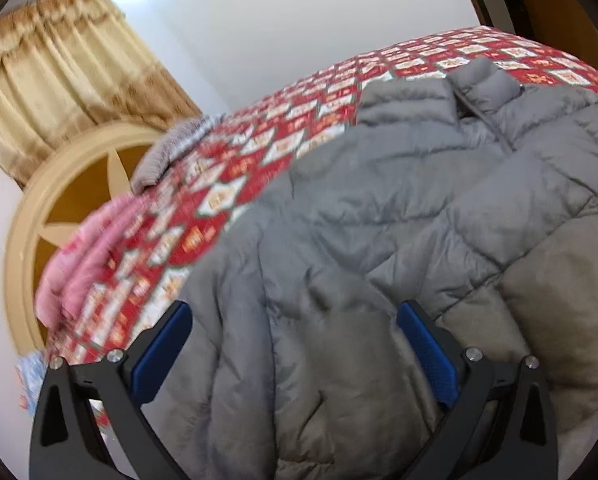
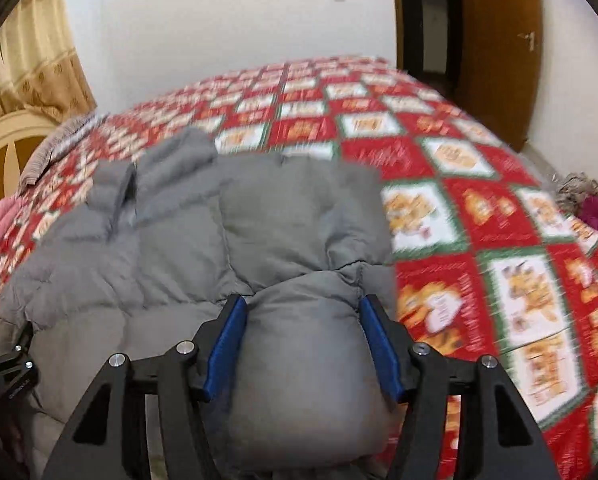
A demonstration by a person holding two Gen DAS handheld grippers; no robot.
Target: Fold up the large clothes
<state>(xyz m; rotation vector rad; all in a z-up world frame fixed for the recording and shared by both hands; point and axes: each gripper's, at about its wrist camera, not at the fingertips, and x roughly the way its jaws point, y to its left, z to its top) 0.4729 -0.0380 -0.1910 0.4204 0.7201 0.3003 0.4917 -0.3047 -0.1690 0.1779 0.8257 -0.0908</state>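
Bare red quilt (image 2: 479, 208) right of the grey jacket (image 2: 203, 216) lies open; pink blanket (image 1: 83, 256) crowds the left edge

A grey quilted puffer jacket (image 2: 179, 240) lies spread on the bed, collar toward the far side. One sleeve is folded over its body

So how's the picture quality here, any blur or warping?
Left wrist view: motion blur smears the red patterned bedcover and pink cloth; the grey puffer jacket is sharper. Right wrist view: the bedcover squares streak sideways. Both views: fisheye bends the bed into a dome, with dark corners.
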